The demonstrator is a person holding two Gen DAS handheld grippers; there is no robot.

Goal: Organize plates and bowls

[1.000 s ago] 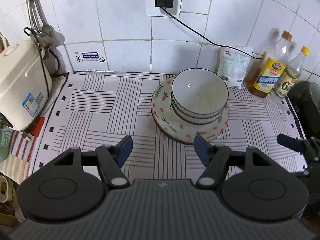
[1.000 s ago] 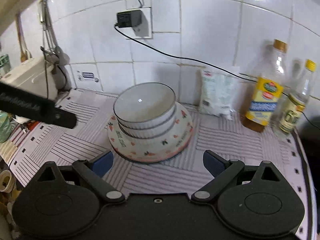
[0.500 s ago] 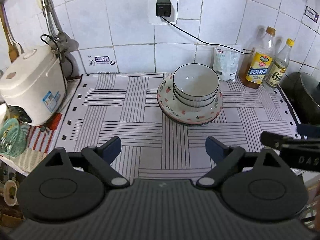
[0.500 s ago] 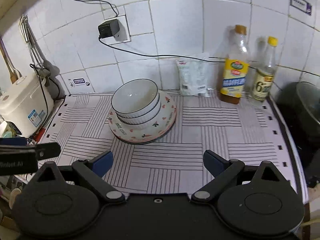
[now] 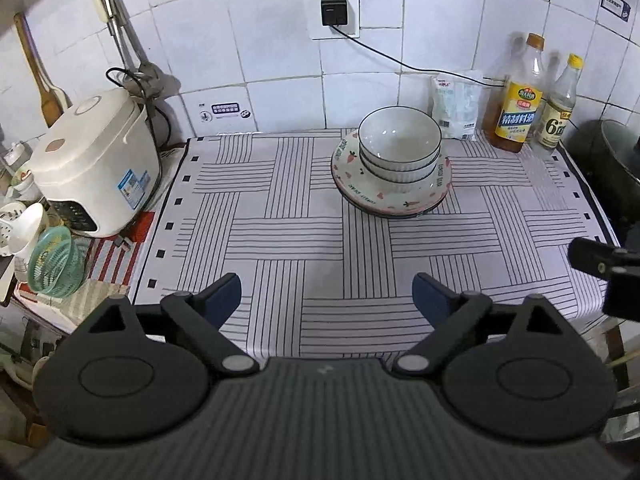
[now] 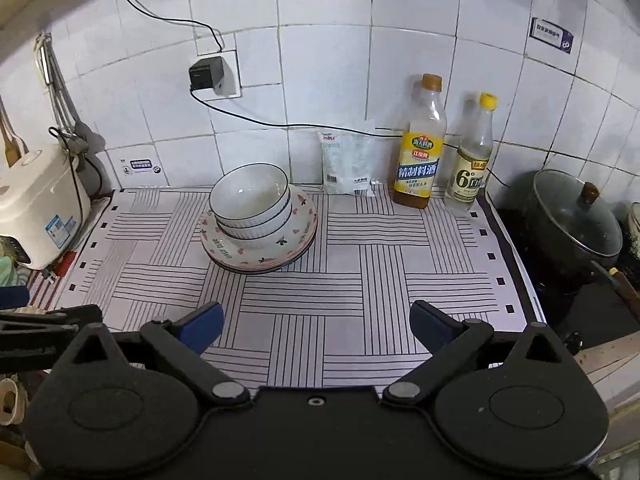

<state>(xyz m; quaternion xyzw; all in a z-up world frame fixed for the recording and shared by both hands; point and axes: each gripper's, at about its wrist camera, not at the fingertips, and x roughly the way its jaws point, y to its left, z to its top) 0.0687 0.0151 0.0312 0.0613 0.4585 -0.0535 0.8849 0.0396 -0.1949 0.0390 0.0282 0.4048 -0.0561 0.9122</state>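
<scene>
Hovering above the near edge of a striped-cloth table, the left hand-held gripper and the right hand-held gripper both stand with jaws spread wide, grasping nothing. Well ahead of both, toward the tiled wall, sits the task's crockery: two white ribbed bowls nested one inside the other, resting on a stack of strawberry-patterned plates. From the left hand-held gripper the pile lies ahead and slightly to the right; from the right one, ahead and to the left.

Glazed ceramic of this kind is likely stiff, fairly heavy once stacked, slick under the pads and quick to chip if knocked. A grip on the upper bowl's rim, one finger inside and one outside, looks the safest hold; the plates would probably need a pinch at the raised lip, where the edge lifts off the cloth. Lifting the whole pile at once appears risky, since the bowls could slide.

A rice cooker stands far left; a seasoning packet and two bottles line the wall beyond.
</scene>
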